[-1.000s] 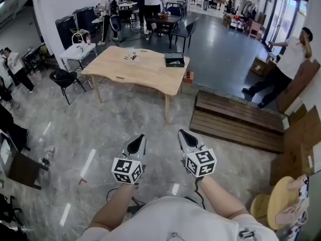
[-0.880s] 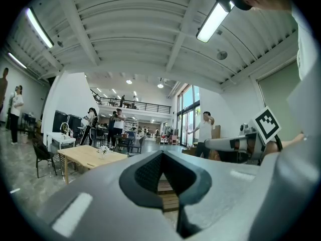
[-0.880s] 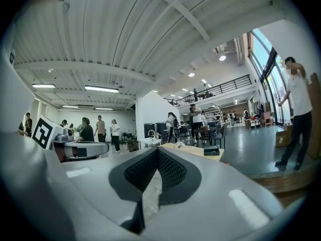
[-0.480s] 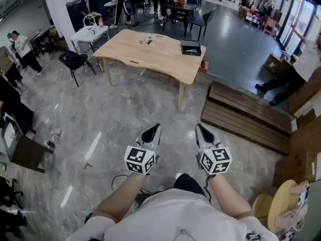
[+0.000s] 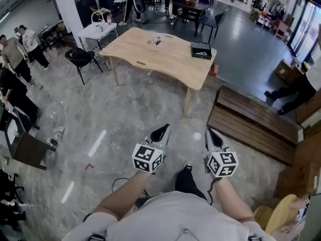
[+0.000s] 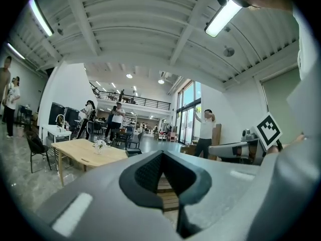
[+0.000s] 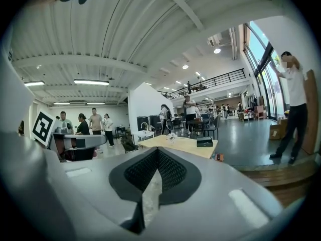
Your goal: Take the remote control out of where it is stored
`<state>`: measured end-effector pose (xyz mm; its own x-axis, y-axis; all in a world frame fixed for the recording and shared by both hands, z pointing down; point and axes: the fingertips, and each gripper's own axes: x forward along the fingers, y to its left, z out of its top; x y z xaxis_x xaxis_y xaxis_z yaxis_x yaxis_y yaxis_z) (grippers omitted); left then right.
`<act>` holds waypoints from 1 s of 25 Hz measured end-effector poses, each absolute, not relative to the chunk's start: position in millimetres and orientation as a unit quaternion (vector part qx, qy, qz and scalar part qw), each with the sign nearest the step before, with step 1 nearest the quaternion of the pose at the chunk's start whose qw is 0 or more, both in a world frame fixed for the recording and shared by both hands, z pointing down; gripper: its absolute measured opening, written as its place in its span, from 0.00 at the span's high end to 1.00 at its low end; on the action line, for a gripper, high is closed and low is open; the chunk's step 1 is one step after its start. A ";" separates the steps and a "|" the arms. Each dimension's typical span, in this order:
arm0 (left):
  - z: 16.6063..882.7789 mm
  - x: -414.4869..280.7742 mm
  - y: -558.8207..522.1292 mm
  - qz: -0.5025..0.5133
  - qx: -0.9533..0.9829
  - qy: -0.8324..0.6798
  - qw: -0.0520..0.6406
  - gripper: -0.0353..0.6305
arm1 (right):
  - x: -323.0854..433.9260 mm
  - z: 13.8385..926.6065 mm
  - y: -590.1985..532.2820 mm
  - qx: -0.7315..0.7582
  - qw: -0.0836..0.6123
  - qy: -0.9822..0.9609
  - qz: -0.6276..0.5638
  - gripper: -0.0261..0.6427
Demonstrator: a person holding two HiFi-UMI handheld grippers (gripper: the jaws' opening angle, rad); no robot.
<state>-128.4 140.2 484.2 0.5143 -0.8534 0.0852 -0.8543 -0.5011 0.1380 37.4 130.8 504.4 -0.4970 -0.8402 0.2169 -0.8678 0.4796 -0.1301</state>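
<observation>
No remote control shows in any view. Ahead stands a light wooden table (image 5: pixel 165 59) with a dark flat box (image 5: pixel 201 50) near its right end and a small glass item (image 5: pixel 156 41) at its middle. Both grippers hang in front of the person's body, over the grey stone floor and well short of the table. My left gripper (image 5: pixel 161 132) has its jaws together with nothing in them, and so does my right gripper (image 5: pixel 212 136). The left gripper view shows the table (image 6: pixel 85 152) far off beyond the left gripper (image 6: pixel 161 157). The right gripper view shows the table (image 7: pixel 185 143) and box (image 7: pixel 204 142) past the right gripper (image 7: pixel 158 154).
A low dark wooden platform (image 5: pixel 251 119) lies right of the table. A black chair (image 5: pixel 83 59) and a small white table (image 5: pixel 98 30) stand to the table's left. People stand at the left edge (image 5: pixel 10 59), at the back, and at the right (image 5: pixel 296 87). Cardboard boxes (image 5: pixel 306 149) sit far right.
The person has walked forward: the table has come nearer and shifted right in the head view. Both grippers stay shut, held in front of the body.
</observation>
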 end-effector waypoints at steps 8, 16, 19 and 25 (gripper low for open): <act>484.8 -106.4 26.2 0.017 0.848 -0.524 0.076 0.94 | 69.2 507.9 9.1 0.487 0.049 -0.863 0.122 0.92; 481.8 -73.8 -89.7 0.025 0.830 -0.552 0.082 0.94 | 107.1 507.7 -116.9 0.469 0.049 -0.871 0.136 0.92; 481.6 -61.0 -125.4 0.025 0.827 -0.556 0.080 0.94 | 113.8 506.4 -152.7 0.458 0.048 -0.878 0.133 0.92; 479.9 -40.9 -181.3 0.026 0.821 -0.567 0.067 0.94 | 132.9 514.7 -212.1 0.451 0.047 -0.881 0.138 0.92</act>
<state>-40.9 -181.3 479.9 0.3562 -0.9269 0.1181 -0.9338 -0.3486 0.0807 132.9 -212.1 514.7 -0.5892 -0.7810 0.2069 -0.8069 0.5554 -0.2012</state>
